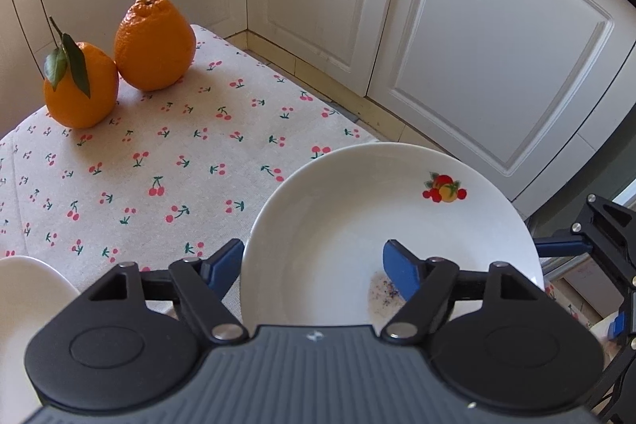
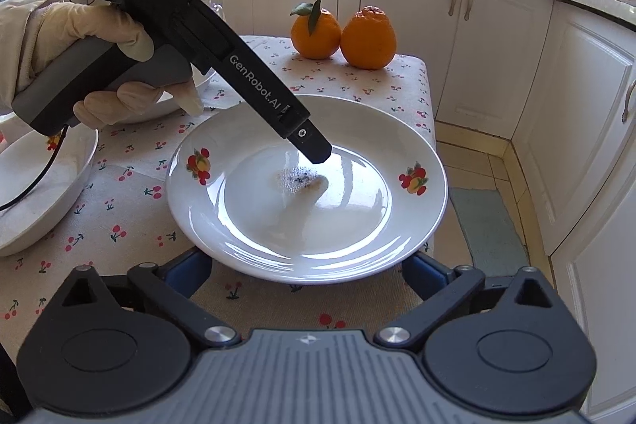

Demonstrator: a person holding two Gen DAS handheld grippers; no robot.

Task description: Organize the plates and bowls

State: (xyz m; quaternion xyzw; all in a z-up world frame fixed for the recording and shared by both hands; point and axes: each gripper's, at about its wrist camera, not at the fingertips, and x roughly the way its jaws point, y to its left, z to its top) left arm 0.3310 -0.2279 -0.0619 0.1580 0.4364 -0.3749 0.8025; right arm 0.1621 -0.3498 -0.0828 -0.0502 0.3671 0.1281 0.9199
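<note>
A white plate with fruit prints (image 2: 338,225) lies on the cherry-print tablecloth (image 2: 119,193); it also shows in the left wrist view (image 1: 349,225). My left gripper (image 1: 314,269) is open: one blue finger (image 1: 401,273) is over the plate's inside, the other (image 1: 222,265) outside its left rim. In the right wrist view the left gripper (image 2: 314,150) reaches over the plate's middle. My right gripper (image 2: 306,277) is open, its fingers either side of the plate's near rim. A white bowl (image 2: 43,193) stands at the left, another bowl (image 2: 159,106) behind the hand.
Two oranges (image 2: 346,34) stand at the table's far edge, also in the left wrist view (image 1: 119,66). White cabinets (image 1: 477,46) surround the table. The table's right edge (image 2: 431,130) drops to a tiled floor with a mat (image 2: 485,229).
</note>
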